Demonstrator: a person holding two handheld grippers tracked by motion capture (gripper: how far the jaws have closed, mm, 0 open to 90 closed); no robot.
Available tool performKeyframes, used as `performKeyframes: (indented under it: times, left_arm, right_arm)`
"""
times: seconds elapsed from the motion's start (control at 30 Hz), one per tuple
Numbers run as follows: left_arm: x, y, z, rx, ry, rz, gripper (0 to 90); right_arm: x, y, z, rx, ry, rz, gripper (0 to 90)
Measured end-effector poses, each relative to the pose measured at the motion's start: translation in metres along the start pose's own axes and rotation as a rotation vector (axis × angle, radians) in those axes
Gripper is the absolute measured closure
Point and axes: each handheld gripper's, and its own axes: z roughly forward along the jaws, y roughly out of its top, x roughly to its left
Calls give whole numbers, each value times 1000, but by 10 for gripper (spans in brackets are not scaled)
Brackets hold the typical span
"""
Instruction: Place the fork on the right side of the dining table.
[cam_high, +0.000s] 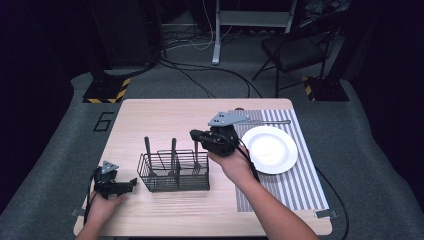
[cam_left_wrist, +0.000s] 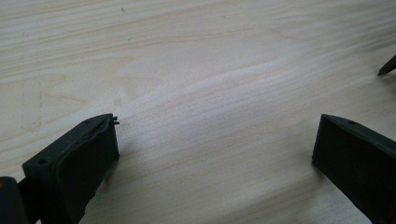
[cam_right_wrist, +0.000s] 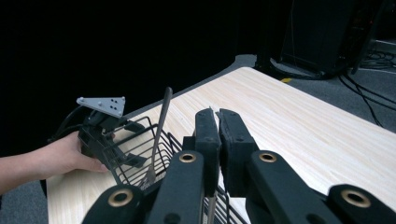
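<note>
Black wire basket (cam_high: 174, 172): we see it on the pale wooden table (cam_high: 150, 120), left of centre, with three dark utensil handles standing up out of its compartments.
Left handle (cam_high: 149, 156): upright in the basket's left part.
Middle handle (cam_high: 173, 156): upright in the centre compartment.
Right handle (cam_high: 196, 154): rising from the right compartment, its top reaching up to the jaws of the right hand-held gripper (cam_high: 195, 134).
Right hand-held gripper, state: in its own view (cam_right_wrist: 217, 122) we find the two jaws pressed nearly together with a thin metal strip between them lower down — closed on the right handle, as far as we can judge.
Right hand (cam_high: 232, 164): holding that gripper above the basket's right end, the grey plate (cam_high: 228, 119) on top.
Left hand-held gripper (cam_high: 131, 182): low at the table's near left, just left of the basket and apart from it; in its own view (cam_left_wrist: 215, 149) the jaws stand wide apart over bare wood, holding nothing.
Left hand (cam_high: 102, 202): gripping it from the table's near edge.
White plate (cam_high: 271, 149): lying on a grey striped placemat (cam_high: 295, 190) on the table's right side.
Knife (cam_high: 267, 121): a slim piece of cutlery, probably a knife, lies on the mat beyond the plate — too small for us to be sure.
</note>
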Motion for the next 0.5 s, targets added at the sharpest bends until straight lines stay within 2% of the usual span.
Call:
performKeyframes:
  times: [0.17,0.27,0.5]
  left_arm:
    - [0,0,0,0,0,0,0]
    - [0,0,0,0,0,0,0]
    - [0,0,0,0,0,0,0]
  right_arm:
    - [2,13,-6,-6,0,-19,869]
    - [5,21,-10,-13,2,-8,869]
    - [8,41,-16,-19,3,-34,869]
